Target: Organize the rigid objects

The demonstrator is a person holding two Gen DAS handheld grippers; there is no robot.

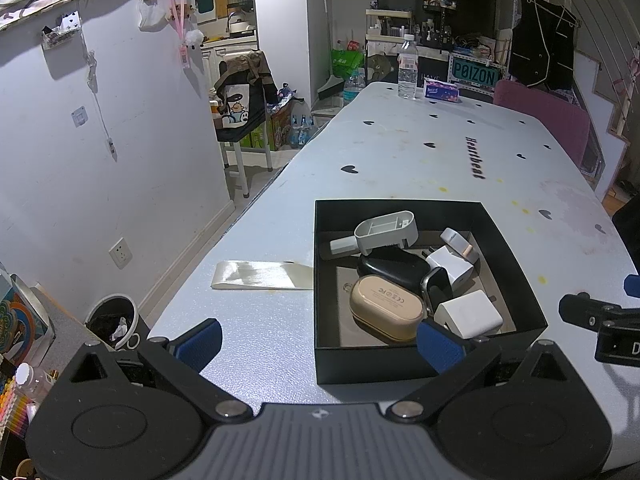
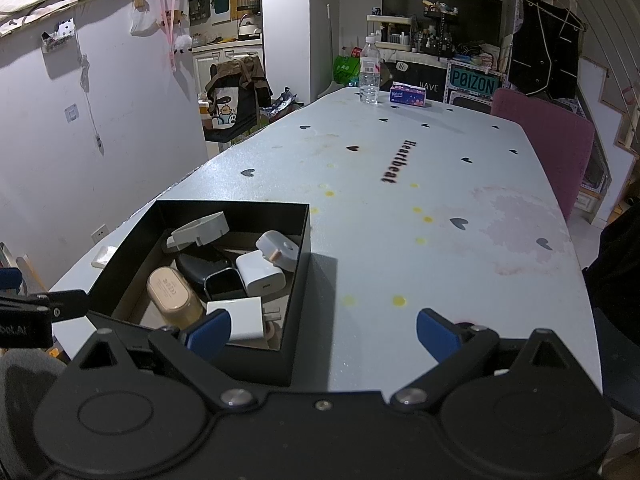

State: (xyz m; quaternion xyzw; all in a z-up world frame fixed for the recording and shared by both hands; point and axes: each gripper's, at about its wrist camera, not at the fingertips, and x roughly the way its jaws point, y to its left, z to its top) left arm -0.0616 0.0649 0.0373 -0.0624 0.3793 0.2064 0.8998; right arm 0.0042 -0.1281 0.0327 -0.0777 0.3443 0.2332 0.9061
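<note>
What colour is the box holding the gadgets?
Black box, clearest in the left wrist view.

A box (image 1: 400,364) sits on the near desk (image 1: 400,152), holding chargers (image 1: 468,314), cases (image 1: 386,306) and a watch (image 1: 438,286) (all heaped together). A strip (image 1: 262,275) lies left of it; a bottle (image 1: 407,67) and tissues (image 1: 442,92) stand at the far end.

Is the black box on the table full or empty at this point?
Partly full. The black box is open-topped and holds a beige case, white chargers and other small items, piled loosely, with bare floor showing.
</note>
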